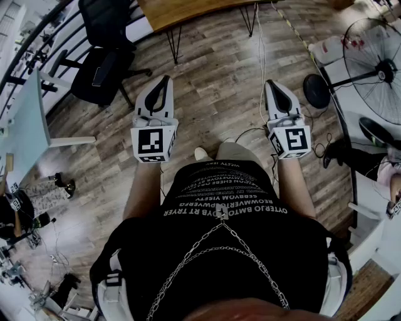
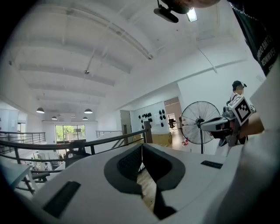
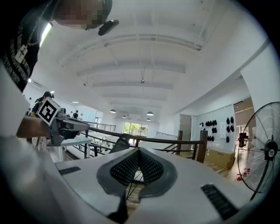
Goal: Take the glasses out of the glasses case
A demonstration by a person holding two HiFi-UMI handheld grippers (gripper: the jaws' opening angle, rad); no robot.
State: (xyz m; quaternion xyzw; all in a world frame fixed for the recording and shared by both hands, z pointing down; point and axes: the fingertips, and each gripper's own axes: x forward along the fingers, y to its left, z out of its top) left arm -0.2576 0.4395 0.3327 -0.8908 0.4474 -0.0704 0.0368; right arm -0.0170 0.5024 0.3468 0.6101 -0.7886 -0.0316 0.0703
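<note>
No glasses case or glasses show in any view. In the head view my left gripper (image 1: 165, 80) and right gripper (image 1: 270, 83) are held out level in front of the person's body, side by side over the wooden floor. Both are shut with nothing between the jaws. In the left gripper view the left gripper (image 2: 141, 146) has its dark ribbed pads (image 2: 129, 162) meeting at the tip. The right gripper view shows the right gripper (image 3: 138, 151) the same way, with its pads (image 3: 124, 168) together and empty.
A black office chair (image 1: 103, 59) stands at the far left, beside a white table (image 1: 28, 128). A wooden-topped table (image 1: 188, 9) on thin legs is ahead. A standing fan (image 1: 376, 66) is on the right, with cables (image 1: 260, 59) across the floor. A railing (image 3: 166, 141) runs ahead.
</note>
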